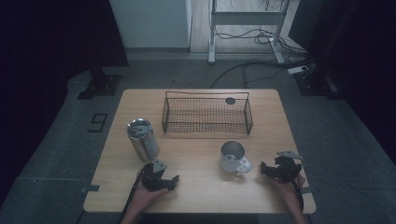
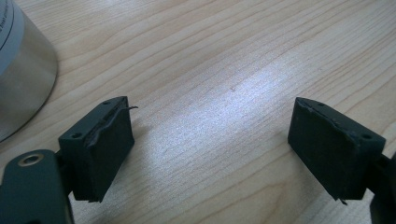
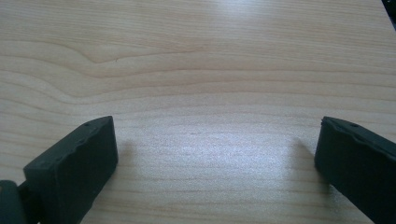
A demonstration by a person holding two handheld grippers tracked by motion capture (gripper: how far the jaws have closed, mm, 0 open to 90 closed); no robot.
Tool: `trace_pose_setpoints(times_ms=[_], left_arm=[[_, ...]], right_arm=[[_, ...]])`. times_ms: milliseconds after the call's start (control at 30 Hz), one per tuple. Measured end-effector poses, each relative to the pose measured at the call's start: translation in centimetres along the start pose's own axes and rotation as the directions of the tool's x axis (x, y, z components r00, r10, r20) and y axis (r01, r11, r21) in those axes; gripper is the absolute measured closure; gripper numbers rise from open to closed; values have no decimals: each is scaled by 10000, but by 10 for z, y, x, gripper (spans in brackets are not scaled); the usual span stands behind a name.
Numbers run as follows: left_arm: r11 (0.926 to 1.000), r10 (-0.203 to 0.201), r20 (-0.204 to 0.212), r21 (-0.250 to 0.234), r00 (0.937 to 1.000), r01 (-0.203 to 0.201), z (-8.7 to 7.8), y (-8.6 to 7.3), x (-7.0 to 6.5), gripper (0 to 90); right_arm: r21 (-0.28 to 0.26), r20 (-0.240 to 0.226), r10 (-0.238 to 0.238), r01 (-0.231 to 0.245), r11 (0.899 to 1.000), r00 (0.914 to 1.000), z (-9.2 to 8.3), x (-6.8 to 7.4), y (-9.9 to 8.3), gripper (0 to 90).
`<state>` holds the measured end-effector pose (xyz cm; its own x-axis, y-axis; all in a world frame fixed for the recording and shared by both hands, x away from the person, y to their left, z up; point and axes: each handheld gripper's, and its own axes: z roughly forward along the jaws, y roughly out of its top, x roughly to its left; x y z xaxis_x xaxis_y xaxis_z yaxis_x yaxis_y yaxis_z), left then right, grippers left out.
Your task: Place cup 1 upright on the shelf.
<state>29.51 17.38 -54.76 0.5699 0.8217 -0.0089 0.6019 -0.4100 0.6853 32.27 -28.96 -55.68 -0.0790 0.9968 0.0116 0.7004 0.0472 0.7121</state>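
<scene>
Table point(image 1: 196, 154): one wire basket point(image 1: 207, 113), contents unclear; one steel tumbler point(image 1: 142, 139), lidded; one metal mug point(image 1: 233, 157), empty. Left hand-held gripper point(image 1: 164, 179) and right hand-held gripper point(image 1: 270, 169): jaws spread, holding nothing.

One tumbler point(image 1: 142, 138), one mug point(image 1: 232, 157), one basket point(image 1: 207, 127) (wire).

Steel tumbler point(image 1: 142, 139), brushed and cylindrical, upright with its lid on, at the left of the tabletop point(image 1: 201, 191). Metal mug point(image 1: 233, 157), open mouth up, handle toward the near right, standing right of centre. Black wire basket point(image 1: 207, 113), long and rectangular, across the far middle, a small dark round thing point(image 1: 230, 100) at its far right corner. All three well apart.
</scene>
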Motion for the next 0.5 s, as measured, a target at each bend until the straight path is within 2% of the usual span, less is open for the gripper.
trace_pose_setpoints(times_ms=[500], left_arm=[[10000, 14, 14, -6, 10000, -14, 0, 0, 0, 142]], right_arm=[[-13, 65, 86, -85, 10000, 9999, 0, 0, 0, 0]])
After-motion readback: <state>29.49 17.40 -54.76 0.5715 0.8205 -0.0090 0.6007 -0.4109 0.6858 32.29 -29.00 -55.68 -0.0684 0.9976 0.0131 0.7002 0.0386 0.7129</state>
